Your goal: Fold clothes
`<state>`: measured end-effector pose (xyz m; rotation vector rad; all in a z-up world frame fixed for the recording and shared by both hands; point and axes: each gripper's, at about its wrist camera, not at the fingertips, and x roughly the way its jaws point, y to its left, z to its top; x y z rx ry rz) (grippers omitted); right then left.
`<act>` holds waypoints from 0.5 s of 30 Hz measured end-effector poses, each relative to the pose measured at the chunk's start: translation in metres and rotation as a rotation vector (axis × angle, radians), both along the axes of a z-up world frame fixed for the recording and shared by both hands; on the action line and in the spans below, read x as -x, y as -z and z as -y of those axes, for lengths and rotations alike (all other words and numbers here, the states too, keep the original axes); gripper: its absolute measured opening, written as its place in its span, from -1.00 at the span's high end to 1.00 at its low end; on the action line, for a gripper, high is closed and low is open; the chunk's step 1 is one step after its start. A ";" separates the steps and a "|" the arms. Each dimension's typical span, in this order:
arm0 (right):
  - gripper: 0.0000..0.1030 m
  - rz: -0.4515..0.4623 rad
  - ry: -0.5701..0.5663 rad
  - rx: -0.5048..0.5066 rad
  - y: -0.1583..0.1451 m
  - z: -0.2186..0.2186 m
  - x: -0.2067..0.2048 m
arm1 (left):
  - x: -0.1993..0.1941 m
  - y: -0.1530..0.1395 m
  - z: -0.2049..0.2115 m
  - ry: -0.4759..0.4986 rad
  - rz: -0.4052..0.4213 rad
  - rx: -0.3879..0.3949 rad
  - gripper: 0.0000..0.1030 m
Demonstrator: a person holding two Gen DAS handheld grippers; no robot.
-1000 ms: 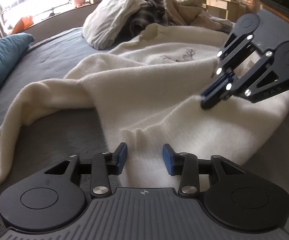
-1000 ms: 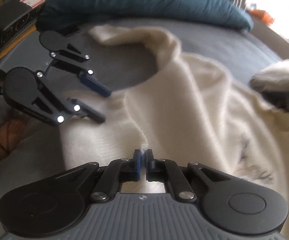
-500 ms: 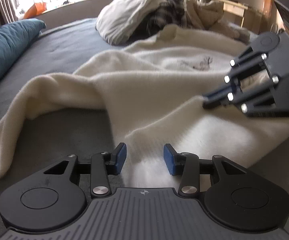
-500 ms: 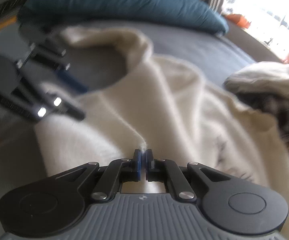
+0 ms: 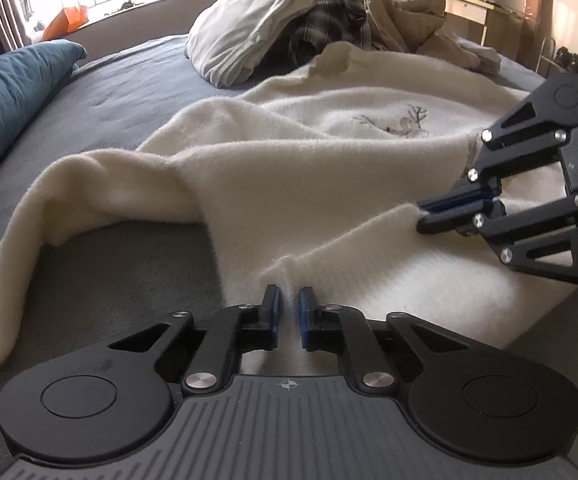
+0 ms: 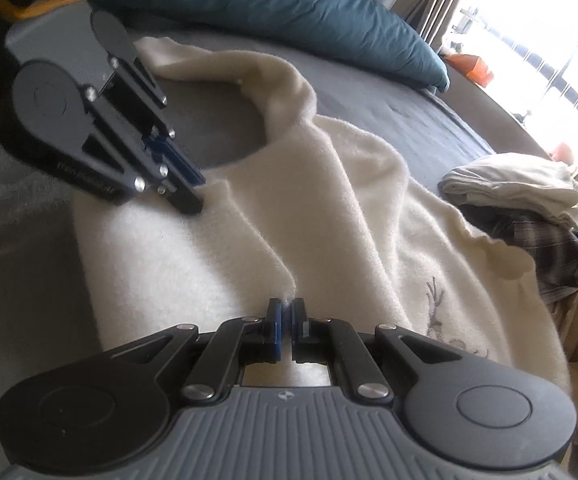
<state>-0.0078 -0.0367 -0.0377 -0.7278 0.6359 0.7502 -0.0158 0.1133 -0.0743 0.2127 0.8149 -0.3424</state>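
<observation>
A cream sweater (image 5: 309, 168) with a deer print (image 5: 401, 124) lies spread on the grey bed (image 5: 129, 92). My left gripper (image 5: 288, 304) is shut on a pinch of its hem at the near edge. It shows in the right wrist view (image 6: 191, 196) at the left. My right gripper (image 6: 287, 312) is shut on the hem further along the sweater (image 6: 349, 208). It shows in the left wrist view (image 5: 421, 216) at the right. A sleeve (image 5: 21, 240) trails off to the left.
A teal pillow (image 5: 1, 96) lies at the bed's left side. A pile of other clothes (image 5: 297, 24) sits at the far side of the bed, with a window behind it. The bed edge runs close to both grippers.
My left gripper has closed from open onto the sweater hem. My right gripper has kept its hold and shifted to the right, pulling the hem tauter.
</observation>
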 end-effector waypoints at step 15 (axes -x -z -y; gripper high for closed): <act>0.17 -0.076 0.146 -0.126 -0.016 0.043 -0.017 | -0.004 0.009 0.003 -0.017 0.006 -0.076 0.83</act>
